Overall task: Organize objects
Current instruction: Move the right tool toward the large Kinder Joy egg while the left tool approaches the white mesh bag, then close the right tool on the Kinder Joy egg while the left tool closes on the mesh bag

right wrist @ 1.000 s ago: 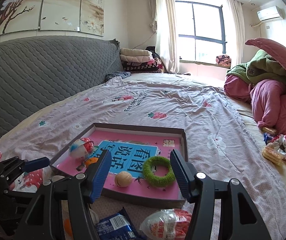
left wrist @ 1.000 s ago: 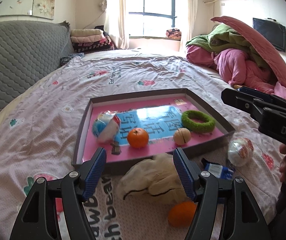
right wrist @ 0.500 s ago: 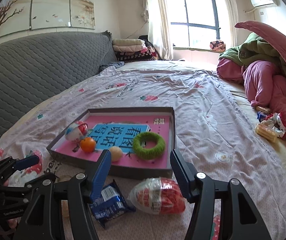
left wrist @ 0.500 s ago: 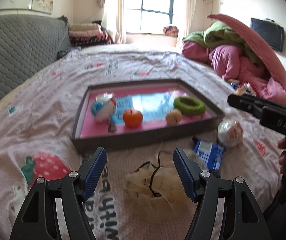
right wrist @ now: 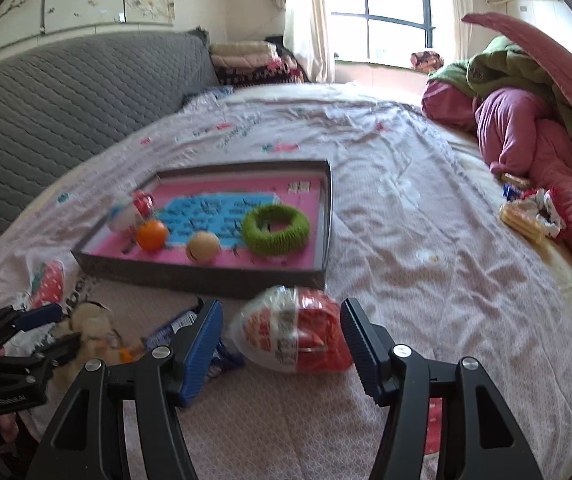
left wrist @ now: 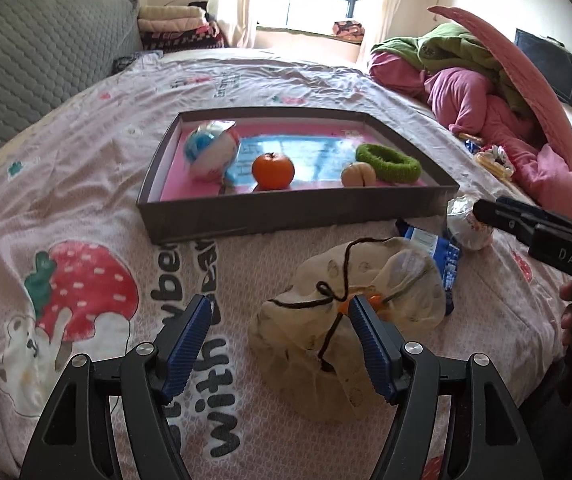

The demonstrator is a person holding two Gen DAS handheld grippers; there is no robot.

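Right gripper (right wrist: 279, 330) hangs spread around the red-and-white foil-wrapped egg (right wrist: 290, 330), pads not yet touching; the egg lies on the bedspread just before the shallow grey tray (right wrist: 205, 276). I centre, lower, then close gently, as foil probably slips.

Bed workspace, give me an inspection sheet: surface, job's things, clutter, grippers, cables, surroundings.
Surface: pink printed bedsheet, wrinkled.
Job's things: grey tray holds a wrapped ball, an orange, a tan ball and a green ring. Outside it, near its front wall: cream drawstring pouch, blue packet, red-and-white foil egg.
Clutter: snack wrappers beside the quilts.
Grippers: left gripper jaws open, pouch just right of the gap; right gripper jaws open either side of the egg, no contact seen.
Cables: nothing seen.
Surroundings: grey headboard, window, heaped pink and green quilts.
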